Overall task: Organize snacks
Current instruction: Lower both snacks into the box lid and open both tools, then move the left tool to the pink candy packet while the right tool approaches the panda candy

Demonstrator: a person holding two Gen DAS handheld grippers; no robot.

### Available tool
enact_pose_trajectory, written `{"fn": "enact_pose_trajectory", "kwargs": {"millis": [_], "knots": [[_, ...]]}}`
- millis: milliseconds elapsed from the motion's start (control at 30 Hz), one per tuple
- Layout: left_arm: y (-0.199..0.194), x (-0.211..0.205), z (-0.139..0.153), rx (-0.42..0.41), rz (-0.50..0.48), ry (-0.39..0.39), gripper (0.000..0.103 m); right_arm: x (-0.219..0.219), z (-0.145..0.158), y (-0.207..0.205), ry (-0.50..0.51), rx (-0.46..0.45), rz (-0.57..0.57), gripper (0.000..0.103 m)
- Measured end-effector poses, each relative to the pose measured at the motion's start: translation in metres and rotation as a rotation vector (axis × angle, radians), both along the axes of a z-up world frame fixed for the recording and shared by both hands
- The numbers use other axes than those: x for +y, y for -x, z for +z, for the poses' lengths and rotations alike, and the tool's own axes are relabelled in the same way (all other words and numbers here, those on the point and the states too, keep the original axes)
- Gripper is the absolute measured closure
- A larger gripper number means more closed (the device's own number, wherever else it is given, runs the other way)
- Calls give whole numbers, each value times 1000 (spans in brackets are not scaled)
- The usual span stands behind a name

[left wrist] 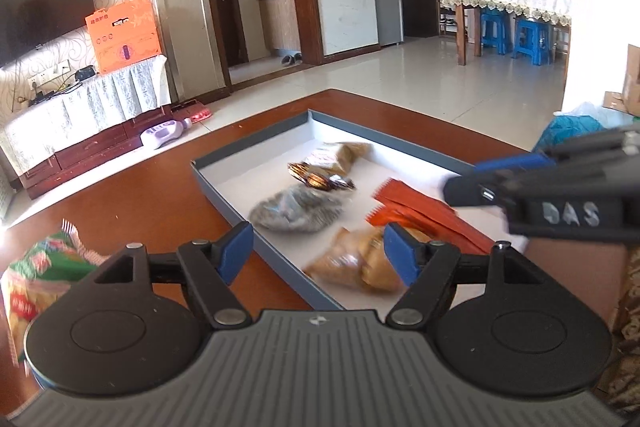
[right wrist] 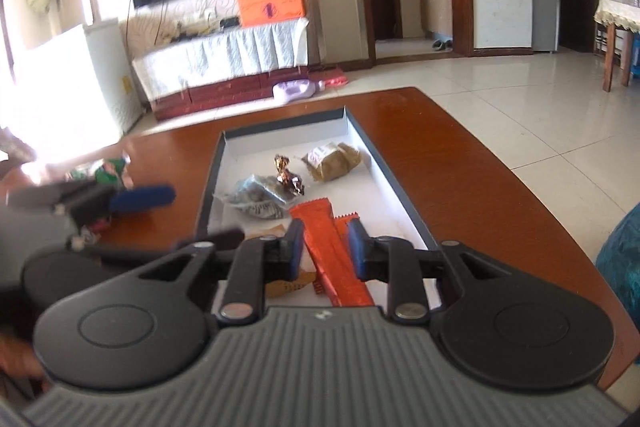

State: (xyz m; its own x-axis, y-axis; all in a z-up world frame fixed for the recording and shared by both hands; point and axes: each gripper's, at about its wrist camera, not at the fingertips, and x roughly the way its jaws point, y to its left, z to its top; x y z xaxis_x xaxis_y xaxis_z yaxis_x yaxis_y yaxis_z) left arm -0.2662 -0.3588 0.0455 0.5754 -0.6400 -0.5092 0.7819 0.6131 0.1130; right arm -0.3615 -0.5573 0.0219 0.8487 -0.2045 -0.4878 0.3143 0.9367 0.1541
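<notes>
The shallow grey box (right wrist: 376,147) with a white floor lay on the brown tabletop (right wrist: 460,163), and it served as the collecting place for the snacks: inside were a tan packet (right wrist: 332,161) toward the far end, a dark foil-wrapped sweet (right wrist: 288,175) beside it, a greyish clear packet (right wrist: 258,197) near the left wall, orange-red stick packets (right wrist: 320,231) at the near end, and a golden-brown packet (left wrist: 356,263) close to the near left wall. The right tool (right wrist: 323,247) hung over the near end of the box with its blue pads (right wrist: 297,243) set to either side of the orange-red sticks, apart from them and not clenched, so it looked released, probably having just set them down or about to straighten them. The left tool (left wrist: 318,251) was spread wide and held nothing, poised above the box's near left wall, where the golden-brown packet showed between its pads. A green and red snack bag (left wrist: 40,267) lay outside the box on the tabletop to the left, well apart from the rest, and seemed the piece yet to be gathered in. Motion blur softened the packets, so their labels could not be read.
</notes>
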Motion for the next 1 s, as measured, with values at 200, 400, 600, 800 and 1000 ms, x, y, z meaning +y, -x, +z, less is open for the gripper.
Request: {"fn": "enact_pose_trajectory", "kwargs": {"millis": [200,400,600,800,1000], "knots": [[44,21,5,-44,-25,-17,24,19,7,18,11,-68,9,54],[60,52,5,-52,7,-44,24,38,9,40,-13,-120,49,37],[58,88,7,-46,65,-52,24,56,10,39,-57,-144,116,37],[38,127,11,4,163,-29,24,90,14,24,-17,-141,222,37],[8,160,9,-9,217,-77,24,113,10,6,-8,-100,279,37]]}}
